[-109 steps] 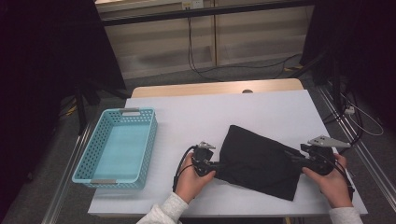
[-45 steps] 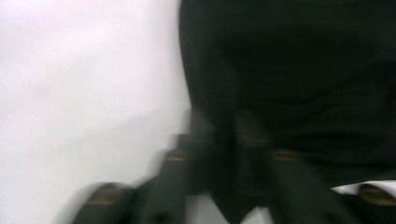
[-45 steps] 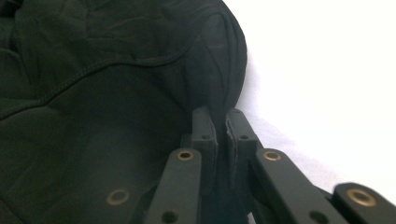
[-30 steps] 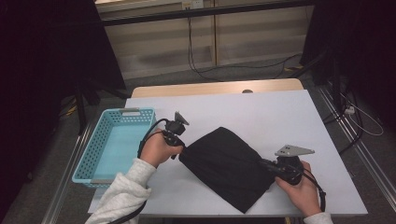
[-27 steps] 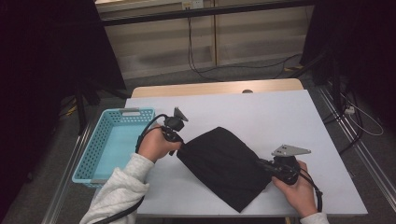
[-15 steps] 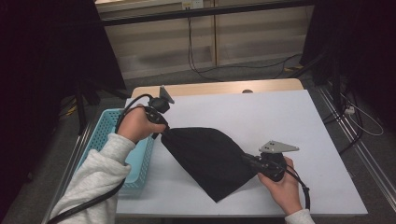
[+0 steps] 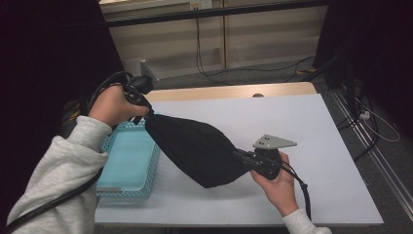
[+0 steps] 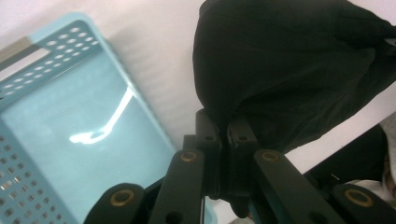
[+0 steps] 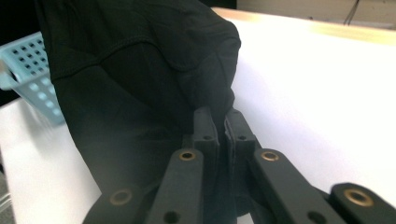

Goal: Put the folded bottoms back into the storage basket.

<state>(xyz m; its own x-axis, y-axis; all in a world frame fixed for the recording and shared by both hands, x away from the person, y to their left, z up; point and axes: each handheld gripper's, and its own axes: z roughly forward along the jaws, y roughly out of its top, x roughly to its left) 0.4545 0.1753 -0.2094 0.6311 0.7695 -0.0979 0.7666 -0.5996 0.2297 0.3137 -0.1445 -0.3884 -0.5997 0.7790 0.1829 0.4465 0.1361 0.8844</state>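
The left gripper (image 7: 142, 105) was clamped on one end of the black cloth (image 7: 197, 148), raised above the blue basket's (image 7: 127, 165) far rim. The right gripper (image 7: 242, 157) pinched the cloth's other end, low over the white table (image 7: 311, 126) to the basket's right. The cloth hung slung between them, sagging beside the basket's right wall. Bare tabletop lay open beyond the cloth, away from the basket.

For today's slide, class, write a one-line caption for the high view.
Two handheld grippers, left gripper and right gripper, carry a black cloth beside a blue basket.
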